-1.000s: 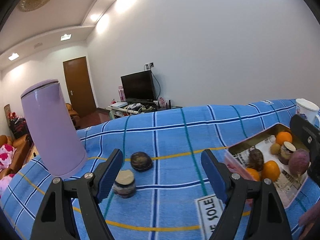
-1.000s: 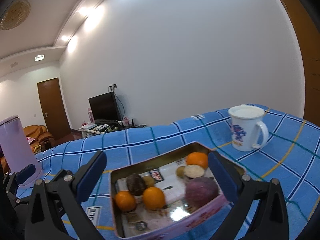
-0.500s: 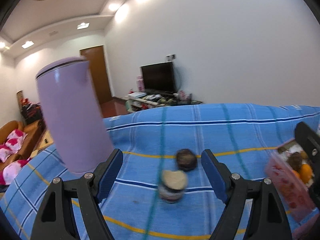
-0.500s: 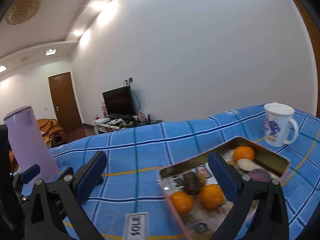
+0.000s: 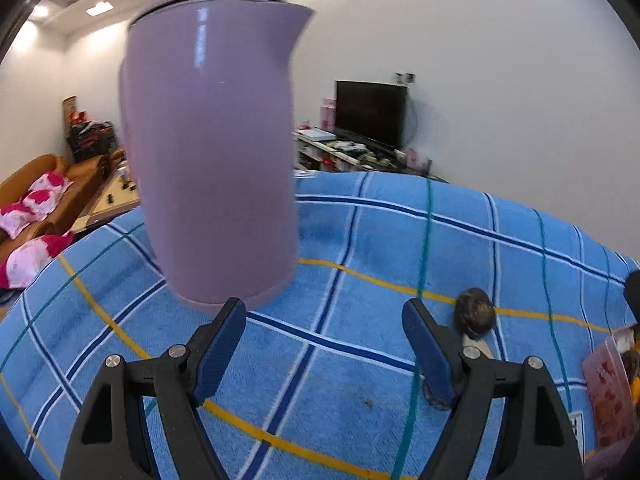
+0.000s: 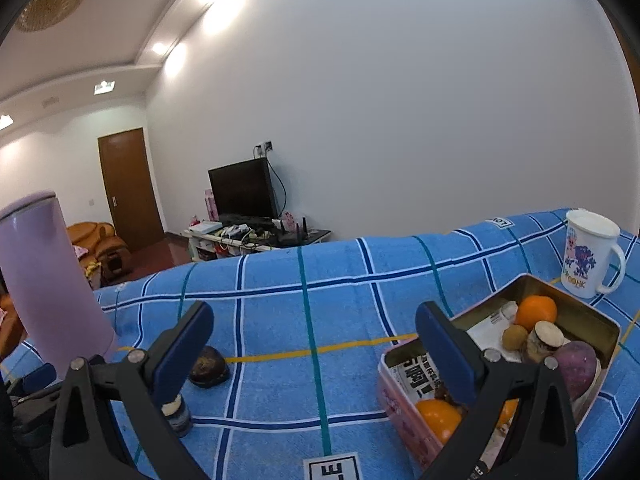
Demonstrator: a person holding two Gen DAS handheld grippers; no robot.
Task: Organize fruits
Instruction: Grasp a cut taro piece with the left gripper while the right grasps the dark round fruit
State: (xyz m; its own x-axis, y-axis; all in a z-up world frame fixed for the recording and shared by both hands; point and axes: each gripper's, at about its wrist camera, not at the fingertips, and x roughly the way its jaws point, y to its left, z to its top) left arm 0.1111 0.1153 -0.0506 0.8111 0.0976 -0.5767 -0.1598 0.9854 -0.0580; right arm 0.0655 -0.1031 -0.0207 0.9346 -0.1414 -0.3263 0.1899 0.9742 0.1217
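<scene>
Reaching with my left gripper point(image 5: 324, 338) gaping empty beside the dark round fruit point(image 5: 475, 313), I next needed to straddle it; my right gripper point(image 6: 314, 338) hung open too.

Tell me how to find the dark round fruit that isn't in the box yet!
Start at the tall purple kettle standing on the blue checked cloth. Just to its right in the right wrist view, near the yellow stripe, lies the dark fruit. It is brownish-black, wrinkly and rounded, unlike the little cut stub in front of it, which has a pale flat top.
</scene>
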